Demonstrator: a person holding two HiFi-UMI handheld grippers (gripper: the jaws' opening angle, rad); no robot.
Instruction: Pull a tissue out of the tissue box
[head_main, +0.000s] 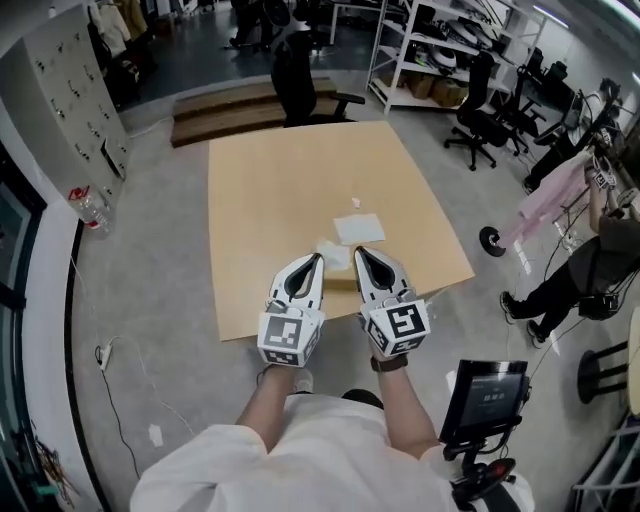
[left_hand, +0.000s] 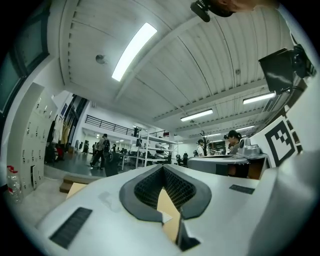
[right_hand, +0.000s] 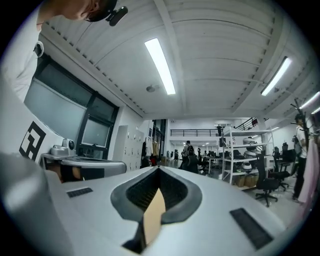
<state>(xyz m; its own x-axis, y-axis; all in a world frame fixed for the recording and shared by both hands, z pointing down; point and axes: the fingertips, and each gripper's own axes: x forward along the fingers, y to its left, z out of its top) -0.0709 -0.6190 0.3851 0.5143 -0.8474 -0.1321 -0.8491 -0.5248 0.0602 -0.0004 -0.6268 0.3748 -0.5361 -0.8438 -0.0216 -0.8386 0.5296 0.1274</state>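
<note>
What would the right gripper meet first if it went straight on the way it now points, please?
Probably nothing near: the right gripper points level over the table, and its view shows open room, with shelves far ahead. Whether it would clear the white sheet just ahead is unclear.

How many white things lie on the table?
3: a small scrap farthest, a flat sheet just nearer, a crumpled piece between the left gripper and right gripper, which may hide more.

Tissue box (head_main: 342, 284) mostly obsc. (head view)
</note>
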